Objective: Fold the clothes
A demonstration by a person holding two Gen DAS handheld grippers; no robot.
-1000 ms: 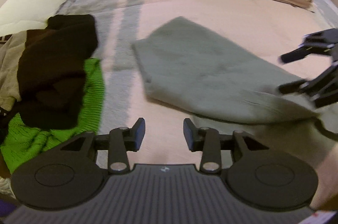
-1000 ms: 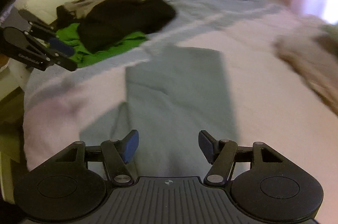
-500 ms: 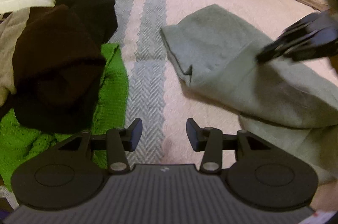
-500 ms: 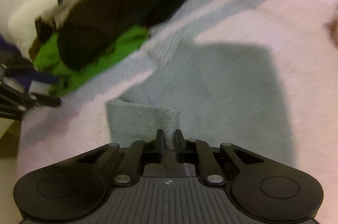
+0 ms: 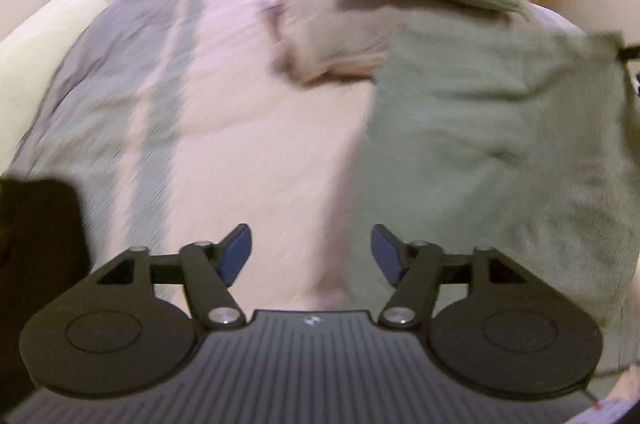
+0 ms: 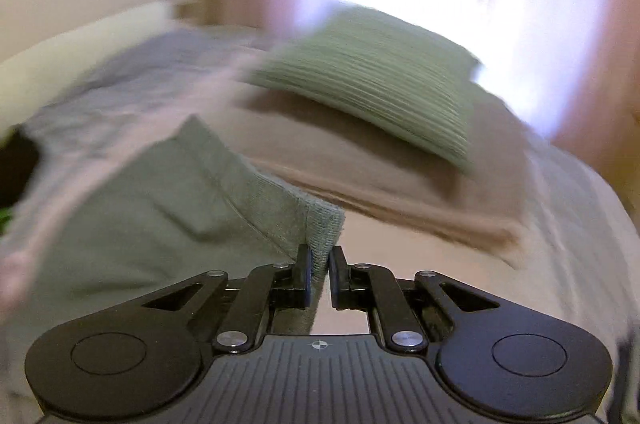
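Bedspread (image 5: 248, 128) motion-blurred, dark garment (image 5: 40, 244) cut off at left edge

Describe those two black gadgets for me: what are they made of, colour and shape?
Both look alike. The left tool has two black fingers with blue pads, jointed black link bars with silver rivets, two round black discs, and a ribbed grey plate with a small crosshair mark. The right tool has the same black links, rivets, discs and ribbed plate. No cables or sleeves show.

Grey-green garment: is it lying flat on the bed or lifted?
Lifted. The right gripper is shut on a hem corner of the garment, which hangs raised above the bedspread.
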